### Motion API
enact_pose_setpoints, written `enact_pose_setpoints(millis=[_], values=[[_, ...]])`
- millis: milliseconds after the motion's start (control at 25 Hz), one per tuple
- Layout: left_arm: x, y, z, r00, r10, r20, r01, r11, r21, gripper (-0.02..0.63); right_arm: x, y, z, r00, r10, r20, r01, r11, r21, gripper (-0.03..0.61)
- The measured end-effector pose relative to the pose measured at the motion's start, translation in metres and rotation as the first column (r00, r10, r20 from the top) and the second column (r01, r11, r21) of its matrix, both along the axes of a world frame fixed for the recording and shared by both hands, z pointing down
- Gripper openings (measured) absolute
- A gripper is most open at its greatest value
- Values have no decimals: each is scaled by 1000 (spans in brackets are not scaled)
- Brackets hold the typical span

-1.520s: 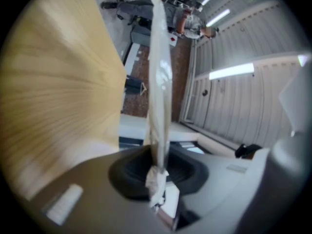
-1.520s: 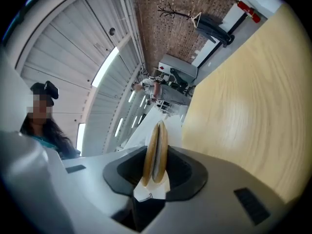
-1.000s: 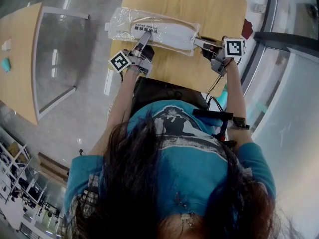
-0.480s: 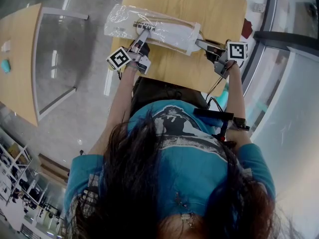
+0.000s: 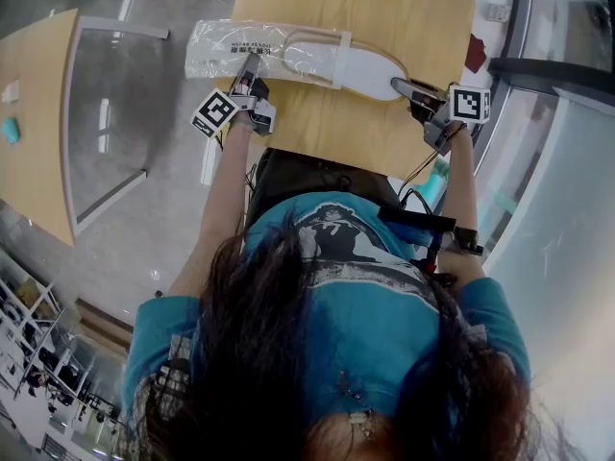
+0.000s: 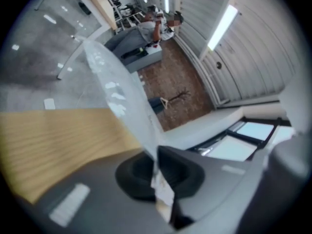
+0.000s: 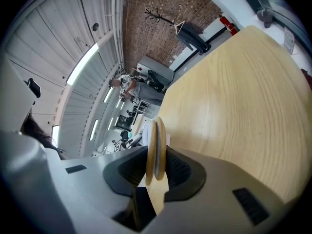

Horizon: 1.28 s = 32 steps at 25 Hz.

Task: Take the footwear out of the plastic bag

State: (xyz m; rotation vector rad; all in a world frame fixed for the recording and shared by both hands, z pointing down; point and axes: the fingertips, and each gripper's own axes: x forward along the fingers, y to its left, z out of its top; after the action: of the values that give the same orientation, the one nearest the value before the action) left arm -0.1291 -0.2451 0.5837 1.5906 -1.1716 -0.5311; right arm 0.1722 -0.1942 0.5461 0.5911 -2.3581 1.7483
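Observation:
A clear plastic bag [image 5: 226,59] lies along the near edge of the wooden table [image 5: 384,8]. A pair of white slippers with tan soles [image 5: 363,66] sticks out of its right end, about half exposed. My left gripper [image 5: 248,75] is shut on the bag's near edge; in the left gripper view the film [image 6: 122,94] runs pinched between the pads of the left gripper [image 6: 157,168]. My right gripper [image 5: 404,88] is shut on the heel end of the slippers, and the right gripper view shows the stacked soles [image 7: 156,147] edge-on in the right gripper [image 7: 156,175].
A black chair [image 5: 307,176] stands between the person and the table. To the left are a glass panel in a metal frame [image 5: 106,113] and another wooden table [image 5: 34,113]. A window ledge [image 5: 538,65] runs along the right.
The left gripper has drawn the bag to the left. The right gripper has shifted slightly right with the slippers, which now stick out of the bag's right end.

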Motion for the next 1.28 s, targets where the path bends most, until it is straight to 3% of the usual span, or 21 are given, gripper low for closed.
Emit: enact_pose_setpoints(millis=[200,320,440,720,1000,1280], values=[[-3,-2,12,985,43,168,-32,997,-66,-2,11,6,7,999,33,-43,-34,999,-14,95],[1,-4,18,947,93,307,-63,992,-106,-2,16,9,8,996,31,-83,-32,999,-8,95],[2,-6,20,921,104,374,-61,990,-123,-2,22,10,4,994,39,-105,-38,999,10,94],[-4,-11,20,889,86,450,-32,992,-126,-2,50,10,-8,984,111,-138,-104,993,58,92],[-11,-12,26,876,67,478,1,990,-141,-2,80,3,-32,966,225,-125,-209,970,126,89],[-5,-12,31,874,73,480,8,987,-163,-2,101,-16,-81,940,336,-65,-308,913,266,84]])
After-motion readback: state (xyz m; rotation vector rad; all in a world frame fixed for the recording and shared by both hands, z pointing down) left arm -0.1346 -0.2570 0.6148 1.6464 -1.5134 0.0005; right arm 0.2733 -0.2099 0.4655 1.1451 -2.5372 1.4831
